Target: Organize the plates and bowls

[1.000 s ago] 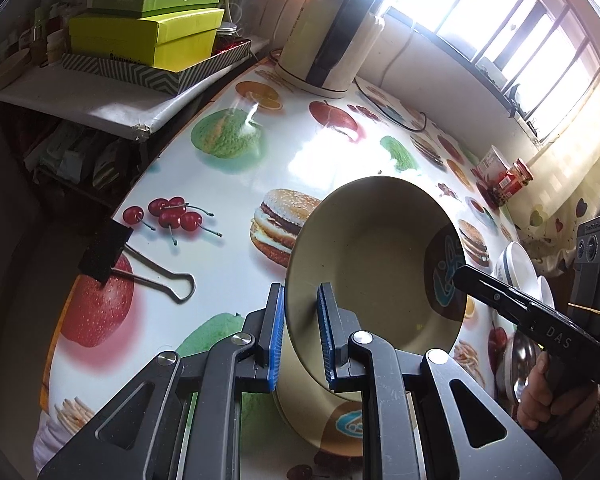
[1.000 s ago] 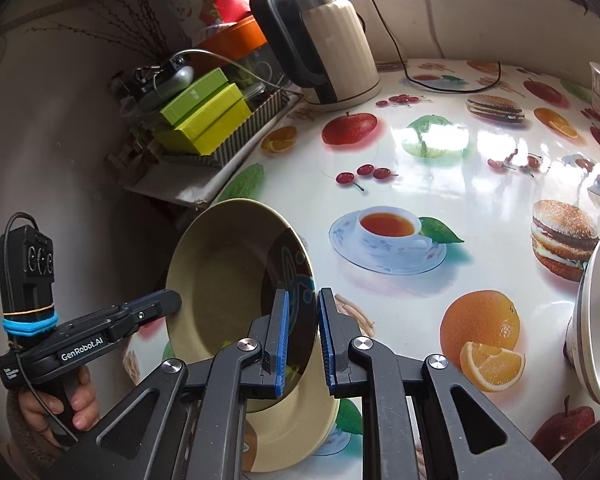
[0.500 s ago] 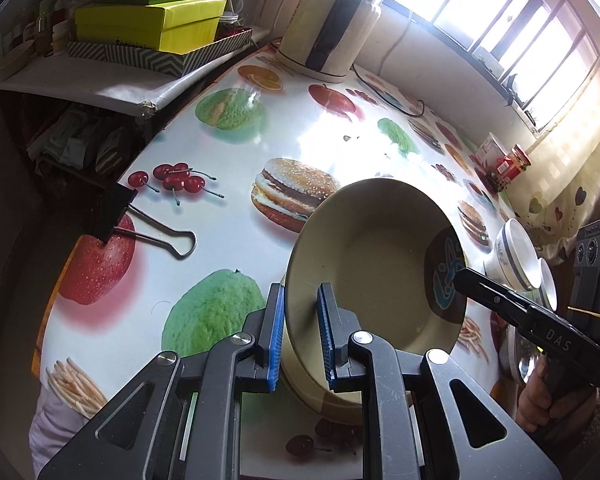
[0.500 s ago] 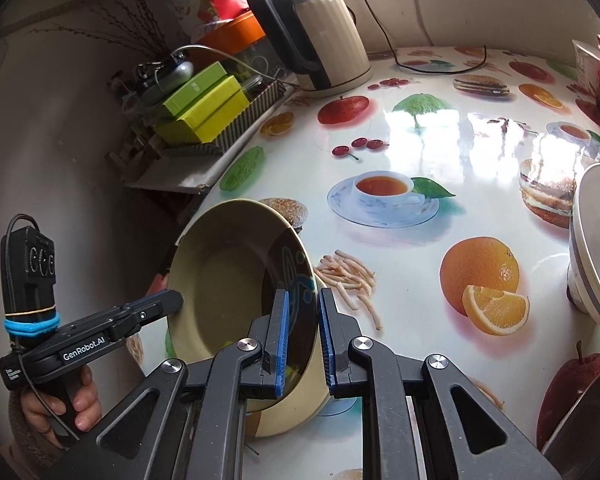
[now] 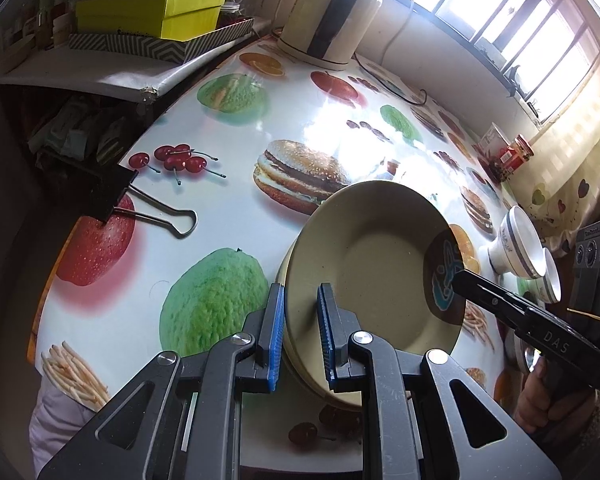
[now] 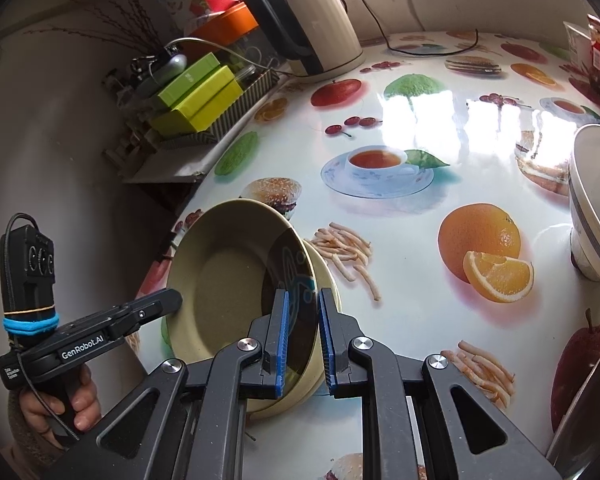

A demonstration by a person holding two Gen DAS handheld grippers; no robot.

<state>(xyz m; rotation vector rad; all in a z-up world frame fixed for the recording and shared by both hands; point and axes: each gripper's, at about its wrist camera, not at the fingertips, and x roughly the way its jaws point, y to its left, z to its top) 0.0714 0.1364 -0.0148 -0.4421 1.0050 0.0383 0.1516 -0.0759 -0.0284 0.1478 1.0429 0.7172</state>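
A beige plate (image 5: 372, 264) with a dark blue-patterned patch on one rim is held tilted between both grippers. My left gripper (image 5: 298, 320) is shut on its near rim. My right gripper (image 6: 302, 320) is shut on the opposite, patterned rim of the plate (image 6: 228, 280). A second beige plate (image 5: 340, 396) lies flat on the table directly beneath, its rim showing around the held one. That lower plate (image 6: 328, 276) also shows in the right wrist view. Whether the two plates touch I cannot tell.
Two white bowls with grey bands (image 5: 516, 240) lean on their sides to the right, one large in the right wrist view (image 6: 596, 200). A metal bowl's rim (image 6: 588, 400) sits lower right. A binder clip (image 5: 140, 204) grips the table edge. Kettle (image 5: 328, 12) and green boxes (image 5: 152, 12) stand behind.
Both grippers carried the tilted plate down and toward the table's near edge. It now sits lower over the flat plate beneath. Both grips are unchanged.
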